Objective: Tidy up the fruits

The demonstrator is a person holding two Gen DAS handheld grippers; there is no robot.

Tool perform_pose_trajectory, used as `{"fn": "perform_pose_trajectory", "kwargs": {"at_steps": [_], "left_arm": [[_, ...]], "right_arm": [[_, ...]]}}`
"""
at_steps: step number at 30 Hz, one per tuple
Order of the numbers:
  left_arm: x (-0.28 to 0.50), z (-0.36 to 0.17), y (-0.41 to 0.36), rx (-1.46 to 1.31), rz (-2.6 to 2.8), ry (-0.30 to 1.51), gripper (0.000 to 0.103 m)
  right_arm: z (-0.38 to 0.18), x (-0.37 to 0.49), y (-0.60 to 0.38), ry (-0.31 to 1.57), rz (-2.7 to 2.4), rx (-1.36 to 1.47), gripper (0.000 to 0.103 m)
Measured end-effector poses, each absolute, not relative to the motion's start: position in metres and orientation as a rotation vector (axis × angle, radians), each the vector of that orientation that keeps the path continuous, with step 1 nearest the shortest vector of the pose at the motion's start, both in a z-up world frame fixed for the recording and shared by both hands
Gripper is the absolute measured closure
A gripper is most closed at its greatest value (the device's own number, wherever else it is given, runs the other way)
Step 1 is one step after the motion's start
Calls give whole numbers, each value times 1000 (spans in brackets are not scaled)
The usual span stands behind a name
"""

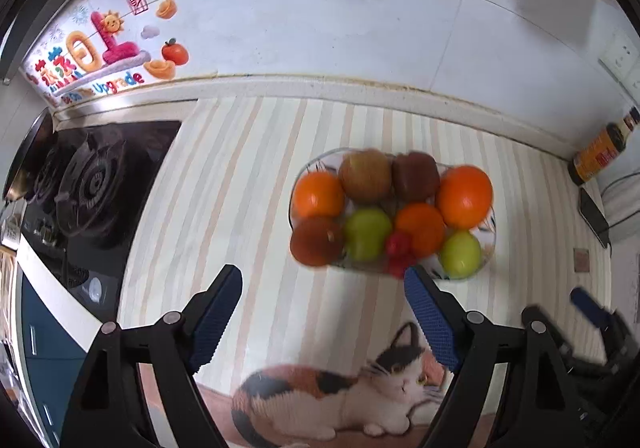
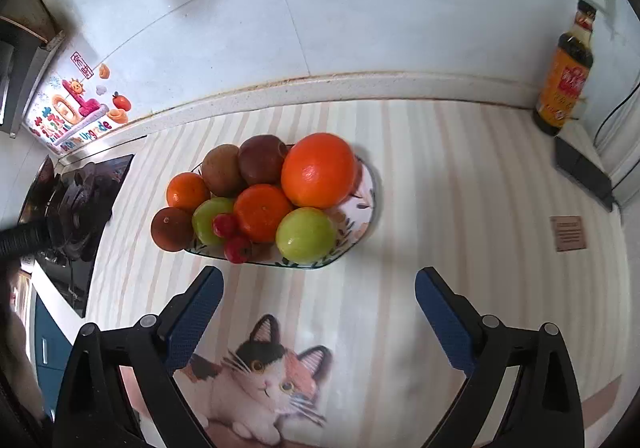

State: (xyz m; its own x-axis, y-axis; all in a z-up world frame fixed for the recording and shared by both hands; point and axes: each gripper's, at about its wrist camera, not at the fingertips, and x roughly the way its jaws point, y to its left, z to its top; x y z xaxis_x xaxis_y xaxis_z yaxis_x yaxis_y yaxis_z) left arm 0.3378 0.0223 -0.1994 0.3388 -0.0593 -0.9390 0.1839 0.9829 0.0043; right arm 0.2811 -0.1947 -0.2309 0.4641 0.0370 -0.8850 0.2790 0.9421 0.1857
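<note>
A flower-patterned plate (image 2: pixel 366 204) (image 1: pixel 490 244) on the striped mat carries a heap of fruit: a big orange (image 2: pixel 319 170) (image 1: pixel 464 196), smaller oranges (image 2: pixel 262 212) (image 1: pixel 318 194), green apples (image 2: pixel 306 235) (image 1: pixel 460 254), brownish-red fruits (image 2: pixel 262 160) (image 1: pixel 316 240) and small red fruits (image 2: pixel 237 248) (image 1: pixel 397 244). My left gripper (image 1: pixel 323 280) hangs open above the mat, just in front of the plate, with nothing between its fingers. My right gripper (image 2: pixel 319 282) is likewise open and empty in front of the plate. The right gripper's blue finger (image 1: pixel 590 306) shows at the left view's right edge.
A gas stove (image 1: pixel 92 184) (image 2: pixel 76 204) lies left of the mat. A sauce bottle (image 2: pixel 564 84) (image 1: pixel 604 146) stands at the back right by the tiled wall, with a dark flat device (image 2: pixel 584 172) and a cable beside it. A cat picture (image 2: pixel 260 380) covers the mat's near part.
</note>
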Motion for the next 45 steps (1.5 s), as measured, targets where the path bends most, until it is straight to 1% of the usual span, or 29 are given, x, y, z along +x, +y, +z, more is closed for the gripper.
{"fn": "perform_pose_trajectory", "kwargs": {"at_steps": [9, 18, 32, 40, 45], "left_arm": [[299, -176, 18, 109, -190, 1170, 20], [258, -128, 13, 59, -169, 1078, 20], [153, -62, -22, -61, 18, 947, 20], [99, -39, -37, -74, 56, 928, 20], [76, -28, -41, -68, 60, 904, 20]], "right_arm": [[-176, 258, -193, 1038, -165, 295, 3], [-120, 225, -202, 961, -142, 248, 3], [-37, 140, -236, 850, 33, 61, 3], [-8, 90, -256, 842, 86, 56, 3], [8, 65, -262, 805, 76, 40, 2]]}}
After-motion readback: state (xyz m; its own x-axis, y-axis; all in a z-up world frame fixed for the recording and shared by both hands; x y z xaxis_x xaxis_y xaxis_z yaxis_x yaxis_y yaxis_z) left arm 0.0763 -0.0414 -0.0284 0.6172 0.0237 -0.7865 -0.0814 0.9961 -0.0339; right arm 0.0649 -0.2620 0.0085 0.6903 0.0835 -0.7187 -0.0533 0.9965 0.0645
